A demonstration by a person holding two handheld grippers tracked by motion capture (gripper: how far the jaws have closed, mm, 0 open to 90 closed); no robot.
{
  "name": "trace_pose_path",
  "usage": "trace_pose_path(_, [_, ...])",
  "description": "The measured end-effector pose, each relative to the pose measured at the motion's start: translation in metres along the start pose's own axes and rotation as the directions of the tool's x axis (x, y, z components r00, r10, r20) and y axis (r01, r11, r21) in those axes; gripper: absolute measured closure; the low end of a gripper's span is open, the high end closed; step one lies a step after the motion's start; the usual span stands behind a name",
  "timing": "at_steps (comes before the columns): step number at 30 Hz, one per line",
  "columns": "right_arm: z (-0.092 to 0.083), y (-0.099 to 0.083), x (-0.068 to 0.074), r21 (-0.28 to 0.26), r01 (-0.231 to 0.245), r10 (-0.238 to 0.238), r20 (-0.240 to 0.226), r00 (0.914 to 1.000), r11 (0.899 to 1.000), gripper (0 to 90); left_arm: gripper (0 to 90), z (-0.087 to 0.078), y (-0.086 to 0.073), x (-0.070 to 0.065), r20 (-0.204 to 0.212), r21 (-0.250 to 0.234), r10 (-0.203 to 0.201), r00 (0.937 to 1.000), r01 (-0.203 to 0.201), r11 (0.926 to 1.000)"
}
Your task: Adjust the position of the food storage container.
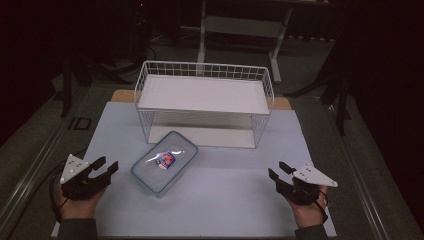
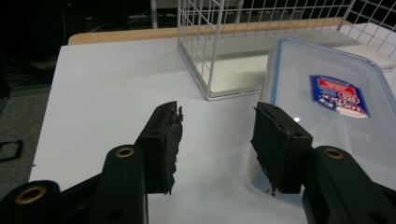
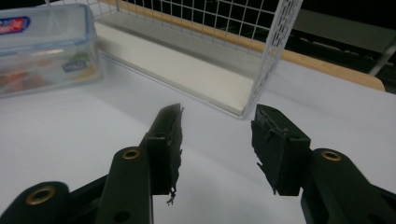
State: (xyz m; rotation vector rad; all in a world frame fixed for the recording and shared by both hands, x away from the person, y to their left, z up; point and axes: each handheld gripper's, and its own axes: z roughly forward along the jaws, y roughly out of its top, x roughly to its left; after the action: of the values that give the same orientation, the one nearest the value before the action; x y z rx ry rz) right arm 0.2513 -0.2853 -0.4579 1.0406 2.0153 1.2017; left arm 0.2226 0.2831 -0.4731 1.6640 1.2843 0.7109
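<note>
Two hand-held grippers, both gaping and empty: your left hand-held gripper (image 1: 106, 167) sits just beside the box (image 1: 164, 161), your right hand-held gripper (image 1: 278, 171) well apart. The box lies on the desk (image 1: 240, 200) before the rack (image 1: 205, 100). Square up on its short end, then clamp firmly.

- left hand-held gripper (image 2: 215, 140) jaws apart, nothing between 'em
- clear lidded container (image 2: 336, 107) touching the right-hand jaw
- white wire rack (image 2: 210, 51) just behind, on pale counter (image 2: 107, 93)
</note>
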Motion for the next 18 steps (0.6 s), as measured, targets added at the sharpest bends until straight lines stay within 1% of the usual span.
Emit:
trace_pose_path(2, [0.0003,-0.0012,-0.0008,0.005,-0.003,0.003,0.002,1.0000,1.000,51.9,53.3,0.0002,-0.0002,0.0009,-0.006,-0.001,-0.009,0.9999,0.009,1.0000])
trace_pose_path(3, [0.0003,-0.0012,-0.0010,0.005,-0.003,0.003,0.003,1.0000,1.000,51.8,57.4,0.0005,-0.0004,0.0014,-0.005,0.006,-0.012,0.9999,0.012,0.9999])
trace_pose_path(4, [0.0003,-0.0010,-0.0010,0.005,-0.003,0.003,0.006,1.0000,1.000,51.8,61.8,0.0013,-0.0010,0.0014,-0.012,0.021,-0.020,0.9997,0.020,0.9996])
trace_pose_path(5, [0.0005,-0.0009,-0.0010,0.004,-0.003,0.003,0.006,1.0000,1.000,51.7,63.8,0.0016,-0.0011,0.0018,-0.001,0.024,-0.022,0.9998,0.022,0.9995])
trace_pose_path(7, [0.0014,-0.0008,-0.0006,0.007,-0.004,0.004,0.005,1.0000,1.000,51.4,68.0,0.0012,-0.0009,0.0021,0.008,0.024,-0.024,0.9997,0.024,0.9994])
trace_pose_path(9, [0.0020,-0.0008,-0.0004,0.008,-0.001,0.001,0.003,1.0000,1.000,51.4,69.3,0.0012,-0.0009,0.0021,0.008,0.024,-0.024,0.9997,0.024,0.9994])
trace_pose_path(10, [0.0027,-0.0009,0.0005,0.011,0.002,-0.002,0.003,1.0000,1.000,50.6,71.1,0.0000,-0.0003,0.0036,0.004,0.026,-0.034,0.9994,0.034,0.9991])
trace_pose_path(11, [0.0029,-0.0008,0.0008,0.013,0.004,-0.004,0.002,1.0000,1.000,50.3,71.8,0.0000,-0.0003,0.0036,0.004,0.026,-0.034,0.9994,0.034,0.9991])
trace_pose_path(12, [0.0029,-0.0007,0.0010,0.012,0.007,-0.007,0.001,1.0000,1.000,49.9,72.5,-0.0007,0.0001,0.0049,0.001,0.022,-0.053,0.9986,0.053,0.9984])
trace_pose_path(14, [0.0027,-0.0007,0.0011,0.011,0.006,-0.006,0.002,1.0000,1.000,49.7,74.1,-0.0009,0.0010,0.0050,-0.005,0.022,-0.055,0.9985,0.055,0.9982])
trace_pose_path(16, [0.0023,-0.0009,0.0004,0.010,0.003,-0.003,0.004,1.0000,1.000,49.7,78.1,-0.0004,0.0020,0.0051,0.000,0.022,-0.052,0.9986,0.052,0.9984])
trace_pose_path(17, [0.0023,-0.0009,0.0004,0.010,0.003,-0.003,0.004,1.0000,1.000,49.7,78.1,0.0002,0.0033,0.0045,-0.003,0.025,-0.050,0.9987,0.050,0.9984])
trace_pose_path(18, [0.0020,-0.0012,-0.0004,0.009,-0.001,0.000,0.004,1.0000,1.000,49.6,83.5,0.0017,0.0064,0.0037,0.007,0.026,-0.047,0.9989,0.047,0.9986])
